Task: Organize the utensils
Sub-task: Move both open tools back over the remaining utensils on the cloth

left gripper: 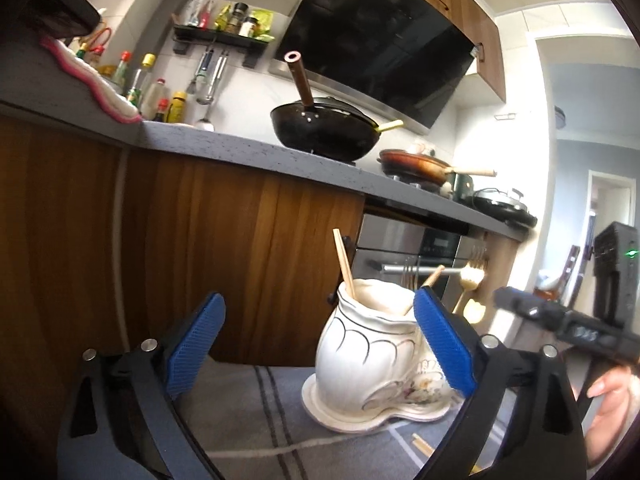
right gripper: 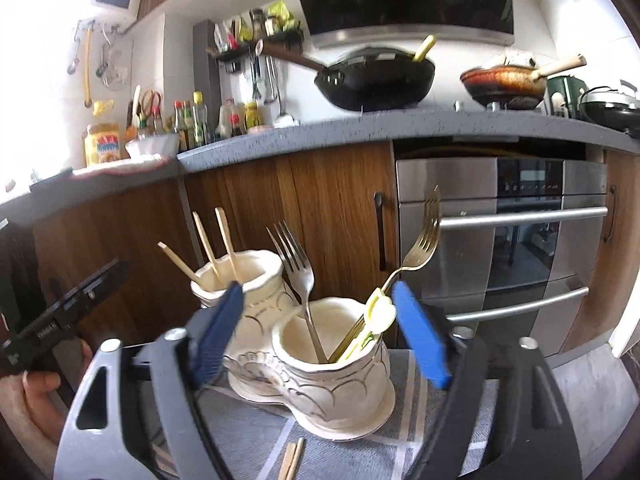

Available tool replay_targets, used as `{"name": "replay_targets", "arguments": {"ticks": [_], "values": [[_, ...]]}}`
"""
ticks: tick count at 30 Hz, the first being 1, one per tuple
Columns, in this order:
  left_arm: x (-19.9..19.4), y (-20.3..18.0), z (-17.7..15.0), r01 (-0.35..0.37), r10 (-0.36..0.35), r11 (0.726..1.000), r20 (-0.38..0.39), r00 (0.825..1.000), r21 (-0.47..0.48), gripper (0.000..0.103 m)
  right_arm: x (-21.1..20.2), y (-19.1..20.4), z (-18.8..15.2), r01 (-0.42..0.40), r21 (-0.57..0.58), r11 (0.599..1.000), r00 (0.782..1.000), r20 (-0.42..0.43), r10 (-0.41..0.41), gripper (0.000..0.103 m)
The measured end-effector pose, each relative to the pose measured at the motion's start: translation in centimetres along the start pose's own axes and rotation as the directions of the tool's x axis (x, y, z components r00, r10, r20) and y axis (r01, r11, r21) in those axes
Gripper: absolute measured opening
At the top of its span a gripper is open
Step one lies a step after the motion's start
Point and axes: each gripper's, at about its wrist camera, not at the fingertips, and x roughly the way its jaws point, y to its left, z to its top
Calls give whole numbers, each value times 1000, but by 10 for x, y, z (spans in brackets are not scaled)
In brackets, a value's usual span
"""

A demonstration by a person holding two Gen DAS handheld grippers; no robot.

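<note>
A white ceramic two-cup holder [right gripper: 332,380] stands on a grey striped cloth. Its left cup holds three wooden chopsticks [right gripper: 208,248]. Its right cup holds a silver fork [right gripper: 294,260], a gold fork [right gripper: 420,248] and a yellow-handled utensil [right gripper: 376,312]. My right gripper [right gripper: 318,288] is open just in front of the holder, with nothing between its blue pads. My left gripper [left gripper: 319,298] is open too, with the holder [left gripper: 360,352] beyond its right finger. Loose chopsticks [right gripper: 292,460] lie on the cloth in front of the holder.
Wooden cabinet doors [right gripper: 320,208] and a steel oven [right gripper: 500,240] stand close behind the holder. On the grey counter [right gripper: 360,124] above sit a black wok [right gripper: 376,80], a red pan [right gripper: 504,80] and several bottles. A hand [left gripper: 612,396] holds the other gripper at the right.
</note>
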Motion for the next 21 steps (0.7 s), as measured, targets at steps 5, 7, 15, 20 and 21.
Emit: {"name": "replay_targets", "arguments": {"ticks": [5, 7, 15, 20, 21], "values": [[-18, -2, -7, -52, 52, 999, -5, 999, -15, 98, -32, 5, -2, 7, 27, 1000, 998, 69, -9, 98], [-23, -2, -9, -60, 60, 998, -13, 998, -22, 98, -43, 6, -5, 19, 31, 999, 996, 81, -22, 98], [-44, -10, -15, -68, 67, 997, -34, 997, -42, 98, -69, 6, -21, 62, 32, 998, 995, 72, -64, 98], [-50, -22, -19, -59, 58, 998, -50, 997, -23, 98, -81, -3, -29, 80, 48, 996, 995, 57, -83, 98], [-51, -25, -20, -59, 58, 998, -53, 997, -16, 98, -84, -4, -31, 84, 49, 995, 995, 54, -87, 98]]}}
